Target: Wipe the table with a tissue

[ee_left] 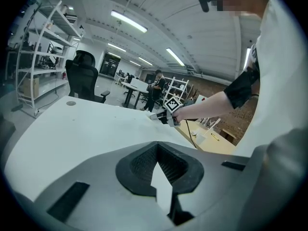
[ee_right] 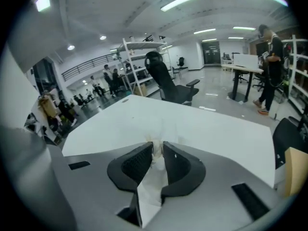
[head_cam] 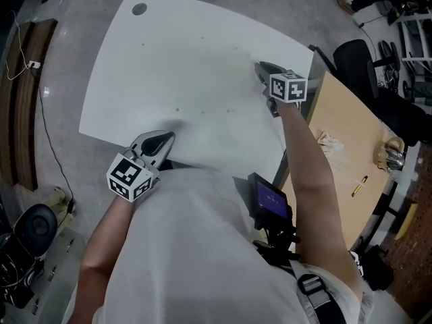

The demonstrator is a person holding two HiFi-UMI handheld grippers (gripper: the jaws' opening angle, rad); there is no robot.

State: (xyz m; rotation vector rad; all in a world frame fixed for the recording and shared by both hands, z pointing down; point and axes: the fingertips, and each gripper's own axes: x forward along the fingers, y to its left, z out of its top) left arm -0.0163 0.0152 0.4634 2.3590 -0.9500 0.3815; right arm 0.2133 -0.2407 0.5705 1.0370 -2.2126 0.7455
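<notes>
Tissue pinched in right gripper near the table's right edge, most of the top lying to its left; left gripper closed on nothing at near edge.

- This is a big open-plan office or lab hall, with long strip lights crossing a high ceiling.
- A black swivel chair stands behind the white worktop, and more desks fill the room behind it, with people standing among them.
- White metal shelf racks stand along the side.
- A brick wall closes one end.
- A cable trails over the grey floor beside a wooden worktop.
</notes>
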